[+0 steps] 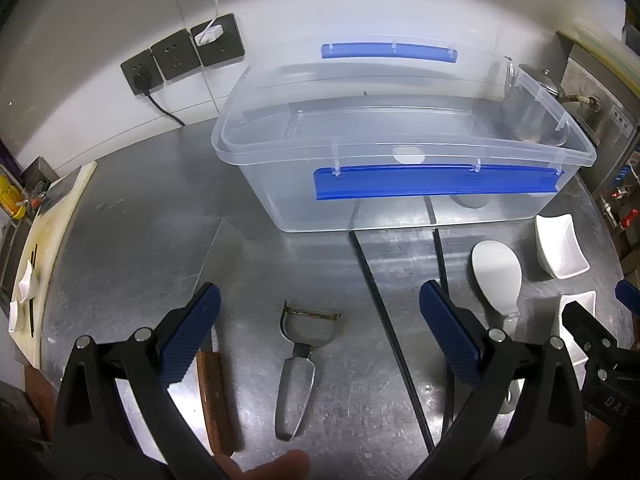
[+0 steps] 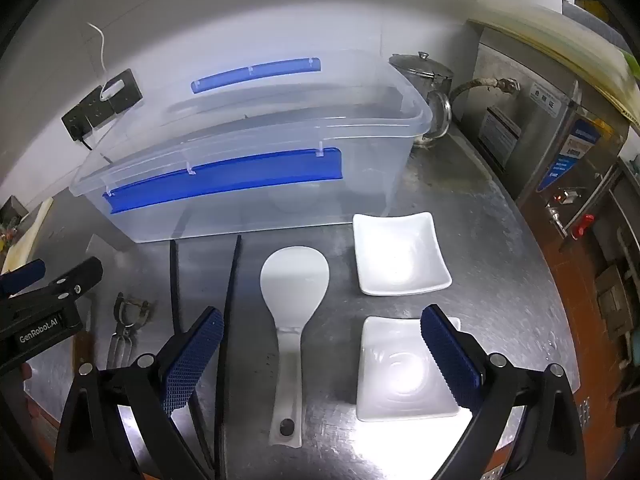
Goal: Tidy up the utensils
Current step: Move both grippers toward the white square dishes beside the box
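A clear plastic bin [image 1: 400,136] with blue handles stands empty at the back of the steel counter [image 1: 132,240]. In front of it lie a metal peeler [image 1: 298,360], a wooden-handled knife [image 1: 214,392], two black chopsticks [image 2: 228,320], a white rice paddle [image 2: 294,280] and two white square dishes [image 2: 400,254] [image 2: 404,372]. My left gripper [image 1: 320,292] is open above the peeler, holding nothing. Over the paddle and the near dish, my right gripper [image 2: 322,316] is open and empty too.
Wall sockets [image 1: 180,56] with plugged cables sit behind the bin on the left. A steel kettle [image 2: 424,76] and a metal appliance [image 2: 532,120] stand at the back right. A cutting board [image 1: 44,248] lies along the counter's left edge. A fingertip [image 1: 276,468] shows at the bottom.
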Demonstrator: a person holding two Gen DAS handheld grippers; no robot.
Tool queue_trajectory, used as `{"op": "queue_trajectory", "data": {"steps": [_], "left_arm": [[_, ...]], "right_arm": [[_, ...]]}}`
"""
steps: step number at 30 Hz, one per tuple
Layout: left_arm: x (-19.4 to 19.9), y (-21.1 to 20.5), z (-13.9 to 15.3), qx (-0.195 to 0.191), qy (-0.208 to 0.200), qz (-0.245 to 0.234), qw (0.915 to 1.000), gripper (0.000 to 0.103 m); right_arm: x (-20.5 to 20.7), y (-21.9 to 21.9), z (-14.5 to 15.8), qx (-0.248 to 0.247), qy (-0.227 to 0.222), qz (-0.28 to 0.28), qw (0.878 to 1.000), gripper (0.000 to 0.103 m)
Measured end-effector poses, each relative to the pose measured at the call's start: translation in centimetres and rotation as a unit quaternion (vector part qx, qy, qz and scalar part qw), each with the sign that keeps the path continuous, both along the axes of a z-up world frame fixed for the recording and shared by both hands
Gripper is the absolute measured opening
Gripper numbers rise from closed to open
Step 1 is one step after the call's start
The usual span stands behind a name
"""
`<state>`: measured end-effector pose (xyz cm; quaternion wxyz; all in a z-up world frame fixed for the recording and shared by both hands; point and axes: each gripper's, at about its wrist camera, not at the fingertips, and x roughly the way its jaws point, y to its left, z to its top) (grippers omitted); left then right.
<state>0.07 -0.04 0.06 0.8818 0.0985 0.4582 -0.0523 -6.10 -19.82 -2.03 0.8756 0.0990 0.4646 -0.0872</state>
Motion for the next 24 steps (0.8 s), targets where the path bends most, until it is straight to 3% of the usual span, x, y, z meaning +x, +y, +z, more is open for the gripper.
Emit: {"op": "queue_trajectory", "data": {"steps": [24], "left_arm": [[-0.36,-0.77,0.03,-0.008,-0.008,-0.013,0.9998,0.096]], "right_arm": [[-0.44,0.21,-0.29,-0.001,0.007,0.001,1.0,0.098]]}}
